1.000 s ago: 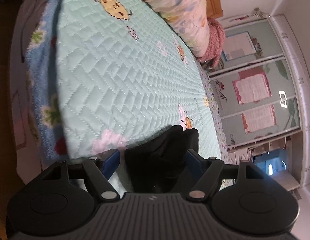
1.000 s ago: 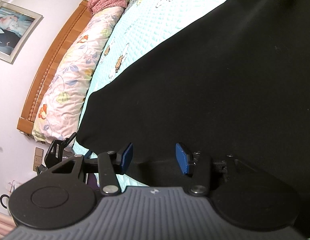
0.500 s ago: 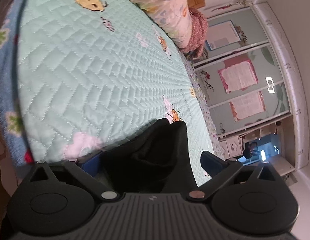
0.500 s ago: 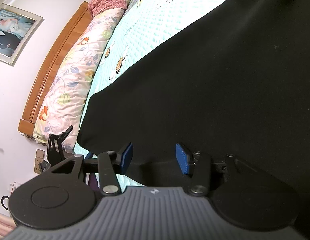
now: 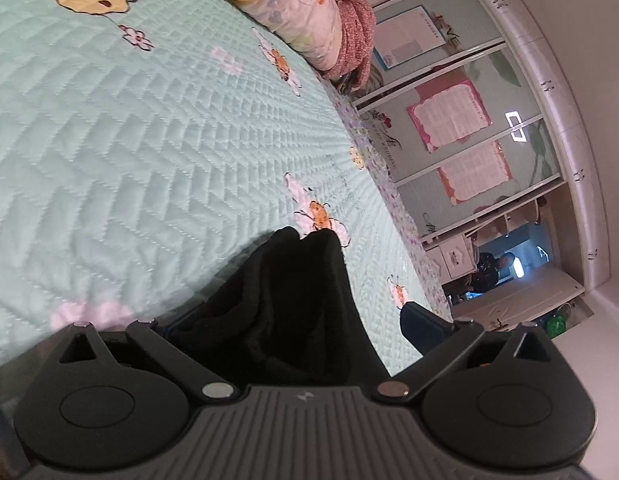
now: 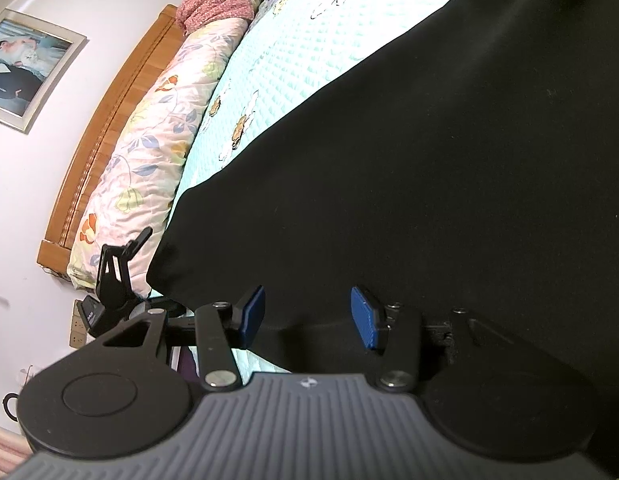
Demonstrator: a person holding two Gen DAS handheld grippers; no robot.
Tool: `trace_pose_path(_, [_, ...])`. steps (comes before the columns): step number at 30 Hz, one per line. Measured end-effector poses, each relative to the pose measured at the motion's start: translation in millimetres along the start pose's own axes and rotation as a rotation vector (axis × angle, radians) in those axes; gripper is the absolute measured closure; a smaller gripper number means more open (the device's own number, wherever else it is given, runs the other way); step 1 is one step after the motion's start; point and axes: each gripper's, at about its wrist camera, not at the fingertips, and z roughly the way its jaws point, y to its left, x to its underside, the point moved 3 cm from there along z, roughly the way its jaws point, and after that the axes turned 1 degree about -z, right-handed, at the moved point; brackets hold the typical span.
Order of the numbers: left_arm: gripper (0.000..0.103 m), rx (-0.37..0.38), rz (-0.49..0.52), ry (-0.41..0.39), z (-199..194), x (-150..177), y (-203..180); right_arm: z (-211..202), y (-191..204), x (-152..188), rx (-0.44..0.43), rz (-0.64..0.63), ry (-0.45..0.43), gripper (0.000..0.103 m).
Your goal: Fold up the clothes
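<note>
Left gripper (image 5: 285, 320) spread wide, bunched black garment (image 5: 293, 300) lying loose between its 2 fingers on mint quilt (image 5: 129, 140). Right gripper (image 6: 307, 314) parted over garment's edge, fabric spread flat. Wardrobe door (image 5: 437, 40) lettering reads "LOVE".

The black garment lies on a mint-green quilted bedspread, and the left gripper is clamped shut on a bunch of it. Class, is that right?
Not quite. The left wrist view shows the left gripper open, its fingers spread wide either side of the bunched black garment. The mint-green quilted bedspread under it is right.
</note>
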Motion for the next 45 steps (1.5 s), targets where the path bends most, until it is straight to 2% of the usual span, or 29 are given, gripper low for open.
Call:
trace_pose_path(3, [0.003, 0.017, -0.003, -0.012, -1.3, 1.1, 2.7, 0.3, 0.5, 0.4, 0.0, 0.004, -0.001, 0.053])
trace_pose_path(5, [0.01, -0.019, 0.019, -0.011, -1.6, 2.6, 3.8, 0.6, -0.1, 0.0, -0.004, 0.008, -0.002, 0.053])
trace_pose_path(6, [0.019, -0.048, 0.033, -0.007, -1.4, 3.1, 4.2, 0.8, -0.4, 0.0, -0.006, 0.009, -0.003, 0.053])
trace_pose_path(7, [0.034, -0.077, 0.046, -0.003, -1.1, 3.5, 4.5, 1.0, -0.6, 0.1, -0.01, 0.01, -0.005, 0.052])
trace_pose_path(8, [0.04, -0.1, 0.052, -0.001, -0.4, 3.2, 5.2, 1.1, -0.9, 0.1, -0.012, 0.012, -0.006, 0.052])
trace_pose_path(11, [0.07, -0.139, 0.042, 0.019, 2.8, 1.0, 9.1, 1.0, 0.4, 0.0, -0.013, 0.011, -0.009, 0.052])
trace_pose_path(13, [0.075, -0.166, 0.065, 0.024, 3.6, 0.6, 5.3, 0.2, 2.9, 0.2, -0.016, 0.003, -0.009, 0.049])
trace_pose_path(15, [0.077, -0.181, 0.121, 0.018, 1.9, 0.0, -8.3, -2.1, 6.1, 1.1, -0.022, -0.01, -0.009, 0.045])
trace_pose_path(22, [0.078, -0.125, 0.228, -0.021, -6.0, -7.4, -63.8, -25.5, 8.6, 2.3, -0.013, -0.034, -0.042, 0.033])
trace_pose_path(28, [0.078, -0.052, 0.322, 0.007, -6.6, 5.2, -116.1, -61.9, -8.5, -3.5, 0.016, 0.006, -0.127, 0.033])
trace_pose_path(34, [0.078, 0.058, 0.49, 0.049, -7.3, 24.4, -188.6, -100.5, -38.0, -3.5, 0.044, 0.08, -0.216, 0.033])
trace_pose_path(37, [0.078, 0.131, 0.613, 0.078, -8.1, 49.2, -235.2, -116.9, -50.7, 0.9, 0.037, 0.108, -0.251, 0.033])
trace_pose_path(42, [0.078, 0.209, 0.866, 0.187, 5.7, 119.1, -303.7, -131.9, -65.5, 5.2, -0.015, 0.142, -0.298, 0.033])
trace_pose_path(45, [0.078, 0.253, 1.057, 0.266, 13.6, 184.8, -329.7, -141.8, -75.7, 6.2, -0.052, 0.169, -0.34, 0.033])
